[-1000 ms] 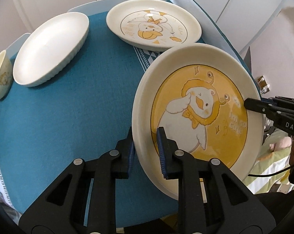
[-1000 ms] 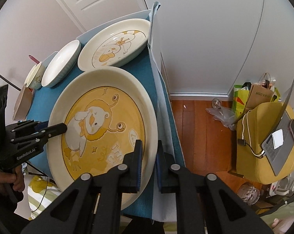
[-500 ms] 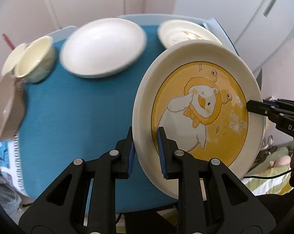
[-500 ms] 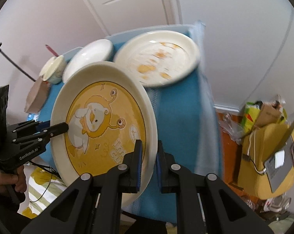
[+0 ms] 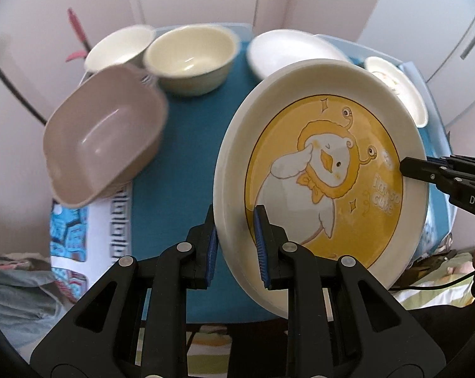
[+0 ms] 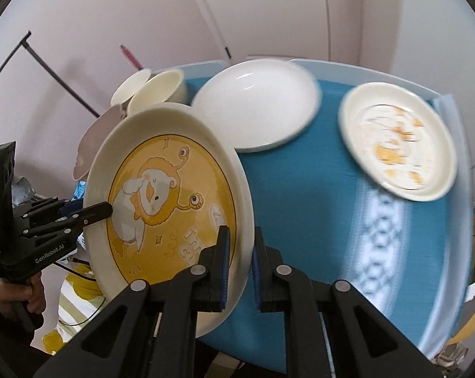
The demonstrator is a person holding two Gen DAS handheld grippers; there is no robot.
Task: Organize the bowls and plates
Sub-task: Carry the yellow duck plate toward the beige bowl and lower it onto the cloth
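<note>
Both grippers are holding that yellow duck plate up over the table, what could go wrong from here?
1. The yellow duck plate is tilted steeply and held only at its rim by the left gripper and the right gripper; if either grip slackens, it may slip.
2. It hangs partly past the table's near edge, so a drop could miss the blue cloth.
3. The white plate and cream bowl sit close behind; a swing could knock them.

The big plate has a cream rim and a yellow centre with a white duck in a lion mane. Blue pads line the black fingers. The counter wears teal cloth; a basin at left is taupe.
</note>
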